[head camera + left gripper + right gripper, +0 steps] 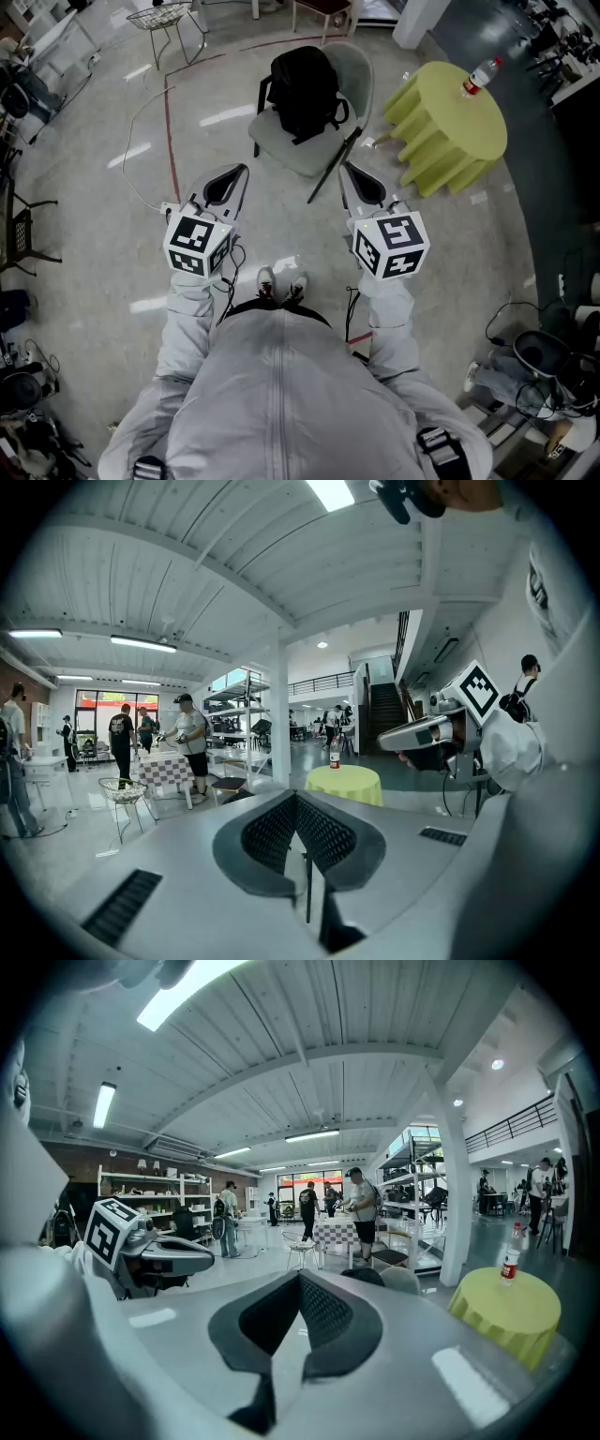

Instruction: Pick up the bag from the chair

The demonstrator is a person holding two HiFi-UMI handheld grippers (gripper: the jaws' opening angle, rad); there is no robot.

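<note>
A black bag [303, 92] sits upright on a pale grey-green chair [360, 77] a short way ahead of me on the floor. My left gripper [240, 172] and right gripper [345, 169] are held side by side at waist height, both short of the chair and pointing toward it. Each has its jaws closed together with nothing between them. In the right gripper view, the top of the bag [373, 1277] and the chair back [405, 1282] peek just over the right gripper [300, 1277]. The left gripper [296, 797] hides the bag in its own view.
A round table under a yellow cloth [452, 122] stands right of the chair, with a bottle [480, 76] on it. A wire basket stand [159, 19] is at the far left. Cables lie on the floor to the left. People stand in the background [361, 1206].
</note>
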